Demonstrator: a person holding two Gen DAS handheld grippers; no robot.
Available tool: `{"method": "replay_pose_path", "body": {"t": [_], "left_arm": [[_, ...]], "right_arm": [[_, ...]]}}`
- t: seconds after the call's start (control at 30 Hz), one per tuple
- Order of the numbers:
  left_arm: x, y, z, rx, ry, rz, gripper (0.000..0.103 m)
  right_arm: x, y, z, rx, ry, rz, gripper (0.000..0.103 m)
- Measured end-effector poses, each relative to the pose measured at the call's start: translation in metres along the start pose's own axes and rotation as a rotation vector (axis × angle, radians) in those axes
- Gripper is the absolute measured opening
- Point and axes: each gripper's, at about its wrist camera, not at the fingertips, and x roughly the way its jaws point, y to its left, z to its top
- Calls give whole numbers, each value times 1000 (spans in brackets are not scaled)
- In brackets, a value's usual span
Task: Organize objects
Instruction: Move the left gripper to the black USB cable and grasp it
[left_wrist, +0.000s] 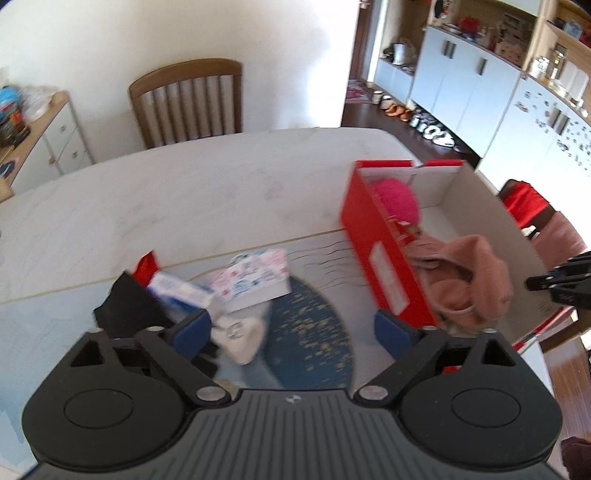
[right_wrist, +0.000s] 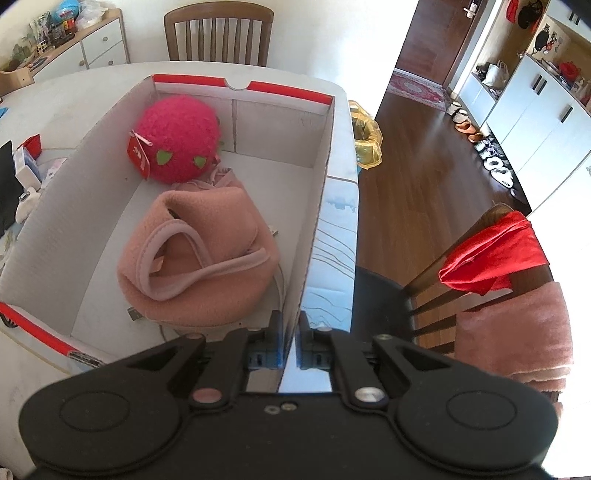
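Note:
A red cardboard box (left_wrist: 380, 251) with white inner walls (right_wrist: 321, 177) stands open on the table. Inside lie a pink fuzzy plush ball (right_wrist: 177, 144) and a crumpled pink garment (right_wrist: 192, 258); the garment (left_wrist: 465, 280) bulges over the near rim. My right gripper (right_wrist: 291, 328) is shut on the box's right wall at its near corner. My left gripper (left_wrist: 293, 328) hangs wide open above the mat left of the box, nothing between its fingers. Below its left finger lies a small white object (left_wrist: 240, 339). Beyond are a patterned carton (left_wrist: 255, 280), a blue-white packet (left_wrist: 177, 290), a black item (left_wrist: 125, 306) and a red piece (left_wrist: 146, 266).
The marble-look table (left_wrist: 184, 199) carries a pale mat with a dark blue round patch (left_wrist: 310, 332). A wooden chair (left_wrist: 188, 103) stands at the far side. Another chair draped with red cloth (right_wrist: 495, 254) is right of the table edge. A yellow bag (right_wrist: 365, 136) sits past the box.

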Motion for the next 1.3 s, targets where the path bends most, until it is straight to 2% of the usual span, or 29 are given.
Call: {"method": "replay_pose_path", "body": {"t": [0.1, 0.23, 0.43, 0.67, 0.8, 0.97, 1.03, 1.07, 1.2, 1.3], "left_arm": [[5, 17, -7, -17, 15, 6, 100], [18, 26, -26, -14, 52, -47, 102], [38, 18, -64, 93, 115, -74, 102], [54, 15, -104, 215, 197, -178, 102], [58, 14, -115, 306, 205, -200, 102], [65, 17, -120, 372, 215, -217, 101], [66, 19, -122, 393, 217, -222, 95], [67, 20, -123, 403, 220, -224, 85], [67, 18, -122, 456, 198, -203, 74], [65, 14, -119, 476, 189, -215, 60]], "right_arm": [[0, 0, -1, -7, 0, -1, 6], [1, 3, -2, -18, 15, -11, 6], [3, 6, -5, -8, 31, -27, 7], [5, 11, -10, -2, 61, -51, 8], [6, 13, -9, 10, 68, -64, 8], [6, 13, -9, 26, 75, -73, 9], [6, 14, -9, 30, 77, -77, 9], [6, 14, -9, 33, 77, -78, 9], [5, 14, -10, 39, 78, -80, 9], [5, 13, -10, 37, 77, -79, 9]]}}
